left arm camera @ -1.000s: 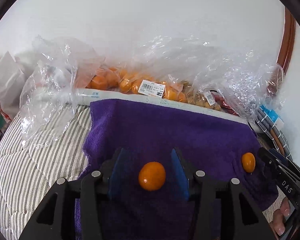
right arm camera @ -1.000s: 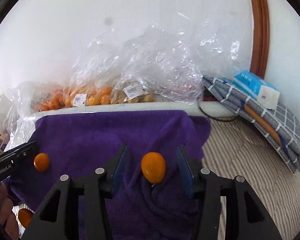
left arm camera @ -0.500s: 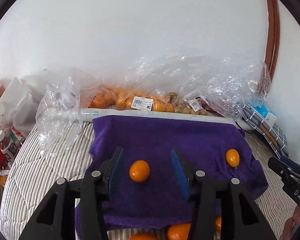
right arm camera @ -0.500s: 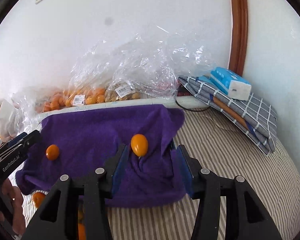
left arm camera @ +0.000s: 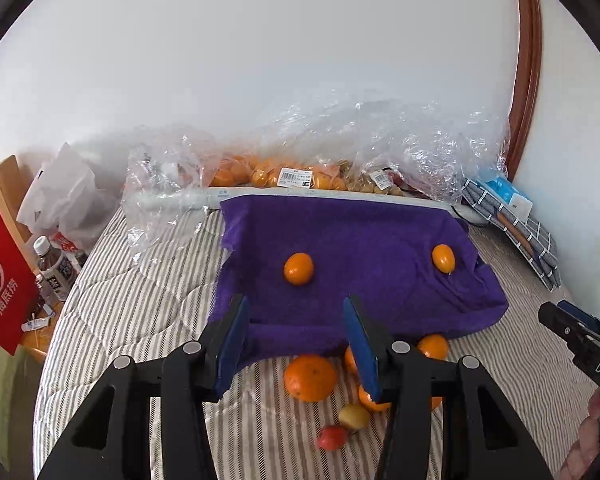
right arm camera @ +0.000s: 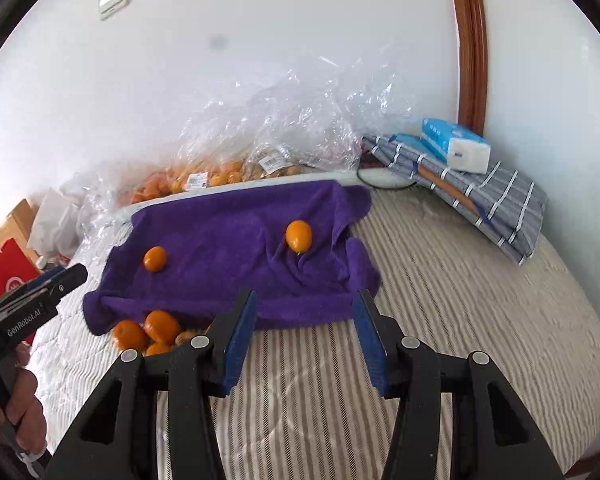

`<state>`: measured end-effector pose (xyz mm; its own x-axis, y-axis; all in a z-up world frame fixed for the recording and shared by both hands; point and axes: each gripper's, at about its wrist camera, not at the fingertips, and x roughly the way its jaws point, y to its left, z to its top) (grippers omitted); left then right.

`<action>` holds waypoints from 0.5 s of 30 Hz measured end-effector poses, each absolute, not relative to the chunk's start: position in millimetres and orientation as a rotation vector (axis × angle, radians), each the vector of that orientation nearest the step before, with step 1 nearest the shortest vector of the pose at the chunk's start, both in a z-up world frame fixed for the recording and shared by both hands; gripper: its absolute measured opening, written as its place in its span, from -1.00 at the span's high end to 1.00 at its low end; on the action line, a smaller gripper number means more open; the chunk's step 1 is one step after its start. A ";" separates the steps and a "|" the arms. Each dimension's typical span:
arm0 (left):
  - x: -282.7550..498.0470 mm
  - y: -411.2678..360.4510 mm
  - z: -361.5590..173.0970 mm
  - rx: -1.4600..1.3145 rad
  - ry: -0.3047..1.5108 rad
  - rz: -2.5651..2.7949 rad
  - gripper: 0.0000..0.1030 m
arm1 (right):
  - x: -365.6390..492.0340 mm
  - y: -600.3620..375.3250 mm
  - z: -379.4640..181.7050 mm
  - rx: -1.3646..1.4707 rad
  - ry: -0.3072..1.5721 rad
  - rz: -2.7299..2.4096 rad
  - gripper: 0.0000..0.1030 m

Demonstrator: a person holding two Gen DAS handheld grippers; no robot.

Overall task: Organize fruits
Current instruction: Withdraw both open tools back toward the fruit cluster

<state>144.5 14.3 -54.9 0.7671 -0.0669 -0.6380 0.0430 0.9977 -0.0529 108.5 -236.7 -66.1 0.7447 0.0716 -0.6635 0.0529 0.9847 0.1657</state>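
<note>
- Both grippers have drawn back from the crumpled purple towel [left arm camera: 352,240] since a second ago, leaving the two small orange fruits on it instead of between their fingers.
- Left wrist view: the left gripper [left arm camera: 296,334] hangs over the towel's near edge, its blue-padded fingers [left arm camera: 236,330] spread wide and empty. The left small orange fruit [left arm camera: 298,268] sits mid-towel, the right small orange fruit [left arm camera: 443,258] near the towel's right side. A loose pile of oranges [left arm camera: 310,377] lies on the striped bed [left arm camera: 140,312] just beside the near hem (with one yellow and one red fruit).
- Right wrist view: the right gripper [right arm camera: 305,336] is over bare bed, fingers wide and empty; clear plastic bags of fruit [right arm camera: 204,174] line the wall.
</note>
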 end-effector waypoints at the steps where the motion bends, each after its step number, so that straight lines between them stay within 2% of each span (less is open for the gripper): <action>1: 140.0 17.9 -55.1 -0.030 0.692 -0.050 0.10 | 108.4 -236.2 -68.1 0.189 0.743 0.023 0.03; 9: 123.9 55.4 -77.3 -0.075 0.745 0.018 0.10 | 105.0 -214.4 -89.9 0.170 0.780 0.072 0.04; 15: 127.3 75.7 -110.3 -0.093 0.802 0.060 0.10 | 113.1 -184.8 -115.0 0.118 0.813 0.130 0.32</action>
<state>127.3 75.7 -110.3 0.6938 0.0182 -0.7200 -0.0886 0.9942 -0.0602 113.1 -184.8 -115.0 0.6801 0.1613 -0.7152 -0.0706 0.9854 0.1551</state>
